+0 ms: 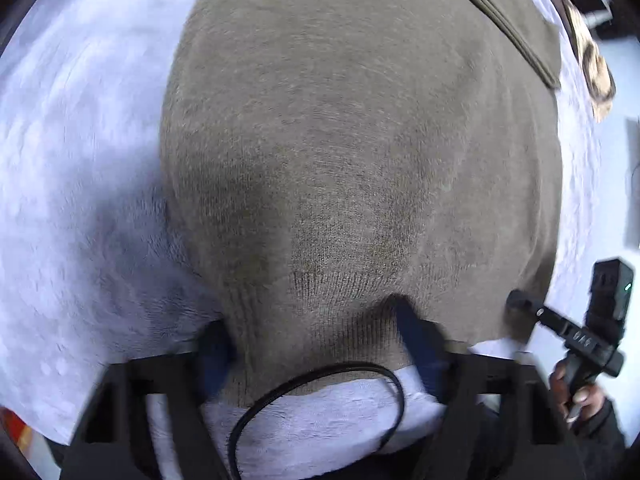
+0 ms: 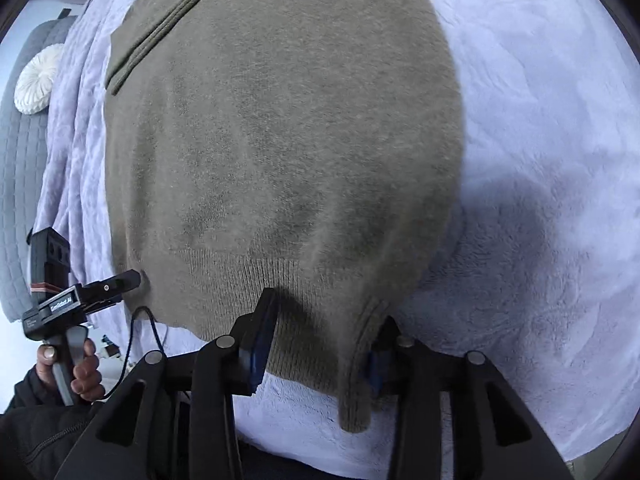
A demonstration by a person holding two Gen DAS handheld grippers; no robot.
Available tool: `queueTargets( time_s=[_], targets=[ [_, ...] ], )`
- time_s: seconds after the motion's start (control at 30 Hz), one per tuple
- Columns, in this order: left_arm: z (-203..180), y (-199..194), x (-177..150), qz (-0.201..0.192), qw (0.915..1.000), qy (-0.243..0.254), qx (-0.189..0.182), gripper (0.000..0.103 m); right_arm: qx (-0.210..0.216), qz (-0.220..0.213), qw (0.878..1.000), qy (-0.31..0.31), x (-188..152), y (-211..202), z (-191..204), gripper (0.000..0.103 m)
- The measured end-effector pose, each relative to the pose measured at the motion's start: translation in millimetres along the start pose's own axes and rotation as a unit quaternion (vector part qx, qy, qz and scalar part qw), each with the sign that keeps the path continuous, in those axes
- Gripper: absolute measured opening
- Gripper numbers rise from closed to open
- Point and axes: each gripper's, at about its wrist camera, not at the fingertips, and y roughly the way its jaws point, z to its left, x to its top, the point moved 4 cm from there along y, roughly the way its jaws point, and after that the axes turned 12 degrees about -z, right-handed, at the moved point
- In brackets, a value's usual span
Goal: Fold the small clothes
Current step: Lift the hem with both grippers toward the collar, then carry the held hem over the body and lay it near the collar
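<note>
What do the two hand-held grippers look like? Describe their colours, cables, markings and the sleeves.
Both are black plastic with blue pads on the fingers. The left hand-held gripper has a thin black cable looped beneath it and a white-lettered label on its body. The right hand-held gripper shows round silver fasteners and carries a black box with a green light. Both sleeves are dark.

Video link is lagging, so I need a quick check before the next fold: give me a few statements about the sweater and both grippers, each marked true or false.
1. The olive-brown sweater lies on a pale lavender blanket. True.
2. The left gripper has the sweater's ribbed hem between its fingers. True.
3. The right gripper hangs clear of the sweater. False: the hem and a side seam pass between its fingers.
4. The sweater is already folded into a small square. False: it lies spread out.
5. A white round cushion lies beyond the blanket. True.
</note>
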Motion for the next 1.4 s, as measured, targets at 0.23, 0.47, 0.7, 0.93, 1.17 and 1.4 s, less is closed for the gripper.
queueTargets(
  time_s=[0.23, 0.47, 0.7, 0.93, 1.17, 1.4],
  targets=[
    [6.0, -45.2, 7.0, -0.029, 0.9976, 0.003, -0.063, 0.012, 0.020, -0.018, 0.999, -0.027, 4.5, -20.0, 16.1, 0.006],
    [7.0, -84.5, 16.2, -0.086, 0.9896, -0.009, -0.114, 0.012, 0.051, -0.075, 0.996, -0.015, 24.0, -62.9, 22.9, 0.006],
    [-17.9, -138.6, 45.7, -0.159, 0.9777, 0.019, -0.136, 0.012, 0.063, -0.137, 0.989, -0.009, 47.3, -100.5, 39.6, 0.006],
    [-26.8, -173.1, 64.3, -0.203, 0.9671, 0.010, -0.153, 0.012, 0.067, -0.177, 0.982, -0.011, 66.5, -124.8, 67.5, 0.006],
    [-47.9, -194.6, 96.5, -0.235, 0.9592, 0.006, -0.157, 0.012, 0.076, -0.201, 0.976, -0.032, 98.3, -146.8, 97.7, 0.006],
    [-63.3, -215.9, 110.6, -0.253, 0.9590, 0.015, -0.127, 0.012, 0.056, -0.208, 0.976, -0.035, 119.5, -156.6, 115.6, 0.006]
  ],
)
